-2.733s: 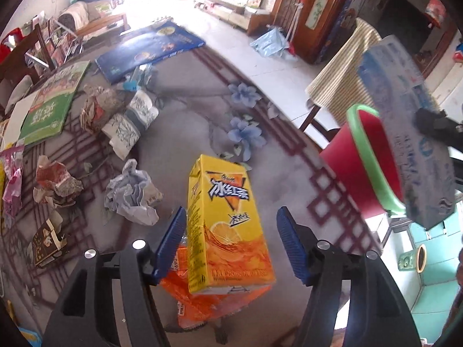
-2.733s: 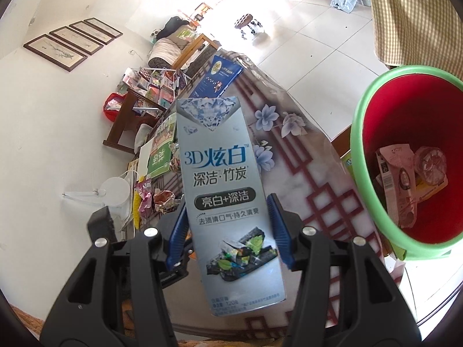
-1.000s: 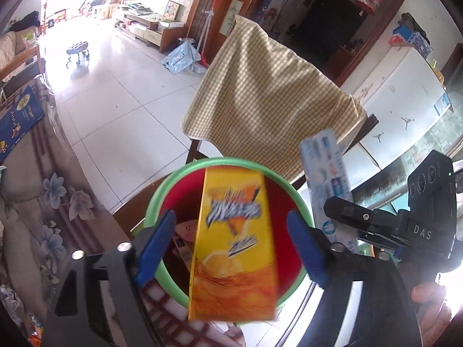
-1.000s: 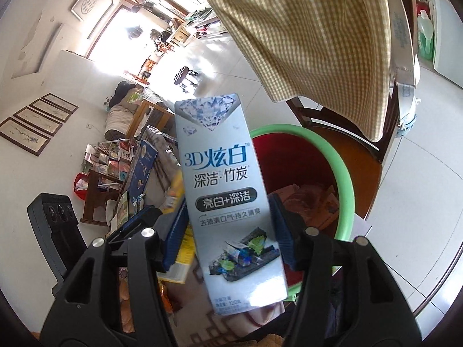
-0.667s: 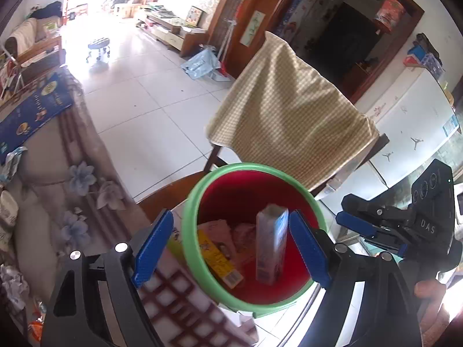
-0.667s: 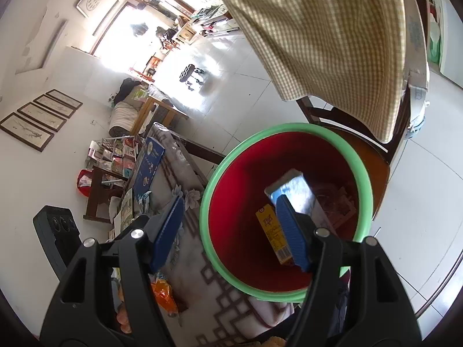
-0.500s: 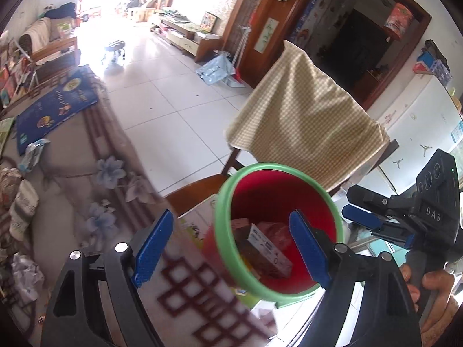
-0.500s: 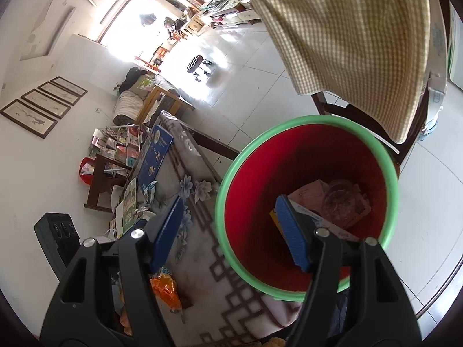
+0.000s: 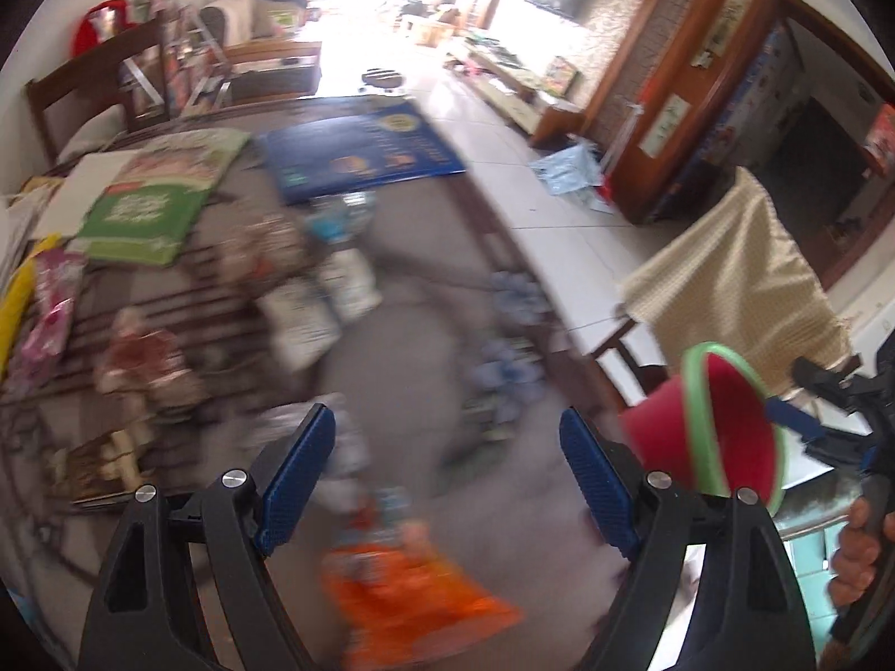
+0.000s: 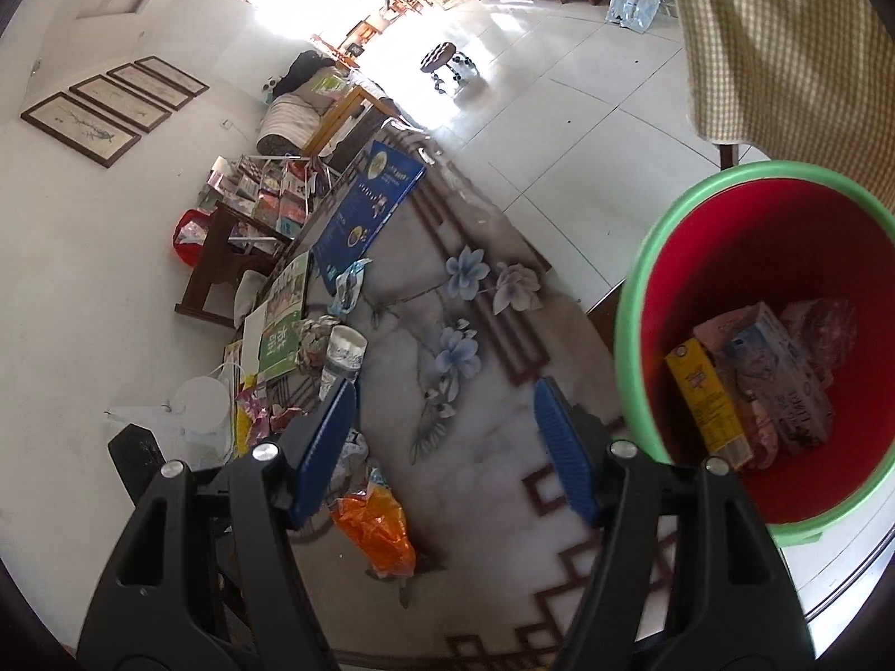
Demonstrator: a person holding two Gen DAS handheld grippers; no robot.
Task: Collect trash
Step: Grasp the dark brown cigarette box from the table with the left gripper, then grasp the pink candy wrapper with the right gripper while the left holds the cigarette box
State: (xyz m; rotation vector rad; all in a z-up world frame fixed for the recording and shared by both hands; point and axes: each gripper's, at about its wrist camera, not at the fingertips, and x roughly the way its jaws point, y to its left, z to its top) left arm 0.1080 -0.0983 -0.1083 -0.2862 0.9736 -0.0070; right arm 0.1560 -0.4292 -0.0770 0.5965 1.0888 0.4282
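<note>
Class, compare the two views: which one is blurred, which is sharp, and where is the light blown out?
Left wrist view: motion blur smears the orange wrapper and table, though the left gripper stays crisp; the far window glares white. Right wrist view: sharp, the bucket and its boxes clear, with glare at the top and fisheye bending at the edges.

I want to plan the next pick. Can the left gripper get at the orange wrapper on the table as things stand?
Probably yes. The left gripper is open and empty, and the orange wrapper lies just below it on the table, with nothing over it, though this view is blurred.
</note>
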